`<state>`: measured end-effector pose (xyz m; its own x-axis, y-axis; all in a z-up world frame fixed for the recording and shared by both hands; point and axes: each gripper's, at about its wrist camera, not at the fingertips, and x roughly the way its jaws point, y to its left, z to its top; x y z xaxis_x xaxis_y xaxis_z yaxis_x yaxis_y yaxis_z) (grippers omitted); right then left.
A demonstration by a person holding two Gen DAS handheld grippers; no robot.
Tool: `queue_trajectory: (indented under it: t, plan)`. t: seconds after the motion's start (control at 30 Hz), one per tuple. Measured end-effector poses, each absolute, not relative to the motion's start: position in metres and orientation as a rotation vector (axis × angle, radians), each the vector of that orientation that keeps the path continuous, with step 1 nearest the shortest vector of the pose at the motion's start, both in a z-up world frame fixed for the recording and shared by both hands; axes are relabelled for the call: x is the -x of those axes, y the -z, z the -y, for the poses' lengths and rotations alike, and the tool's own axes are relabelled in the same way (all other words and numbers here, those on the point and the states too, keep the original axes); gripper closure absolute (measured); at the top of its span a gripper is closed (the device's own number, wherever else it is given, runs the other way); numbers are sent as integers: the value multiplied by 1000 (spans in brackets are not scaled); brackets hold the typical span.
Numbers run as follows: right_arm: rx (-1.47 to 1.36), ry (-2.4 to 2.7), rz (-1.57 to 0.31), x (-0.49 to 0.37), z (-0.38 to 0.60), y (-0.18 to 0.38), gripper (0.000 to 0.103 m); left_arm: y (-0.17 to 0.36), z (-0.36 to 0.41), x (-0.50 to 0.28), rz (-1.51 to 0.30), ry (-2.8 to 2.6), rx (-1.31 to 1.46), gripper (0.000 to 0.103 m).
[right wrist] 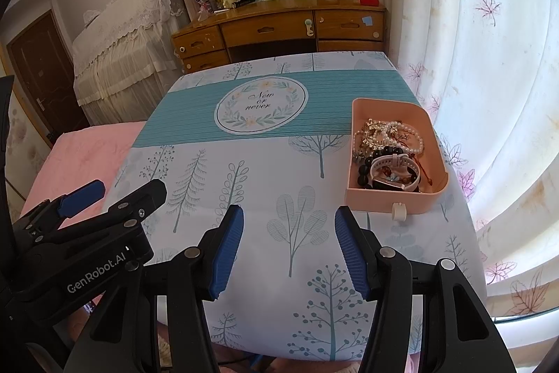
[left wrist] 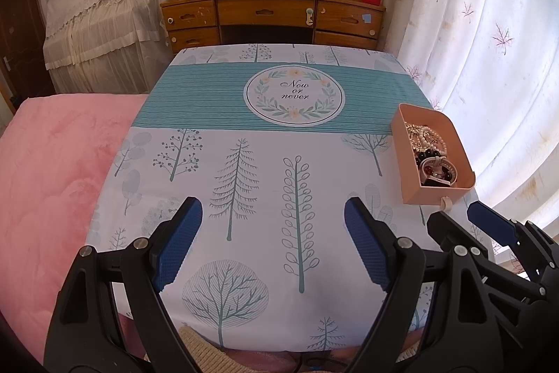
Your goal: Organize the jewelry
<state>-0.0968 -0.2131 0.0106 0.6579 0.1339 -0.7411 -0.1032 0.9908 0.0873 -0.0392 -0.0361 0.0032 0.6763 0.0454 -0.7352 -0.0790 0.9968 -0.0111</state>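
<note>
While both tools hover low over the near edge of the cloth-covered surface (right wrist: 244, 184), the left hand-held gripper (left wrist: 272, 226) and right hand-held gripper (right wrist: 288, 233) each hold their blue pads spread wide with nothing between them. All jewelry in view, a pearl strand (right wrist: 401, 131), dark beads (right wrist: 365, 165) and a white-strapped watch (right wrist: 394, 168), lies heaped in the pink tray (right wrist: 384, 200) at the right edge, well apart from both; this fits either a finished gathering or a pile awaiting sorting. Legible writing: "Now or never" in the cloth's wreath medallion (right wrist: 260, 102); "GenRobot.AI" on the left tool's body.
</note>
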Motion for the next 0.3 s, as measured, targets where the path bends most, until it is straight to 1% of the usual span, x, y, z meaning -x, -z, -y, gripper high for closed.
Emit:
queue_trajectory:
  t: [0.3]
  plan:
    - [-38, -134, -844, 96, 213, -9, 48, -2, 36, 39, -832, -68, 45, 21]
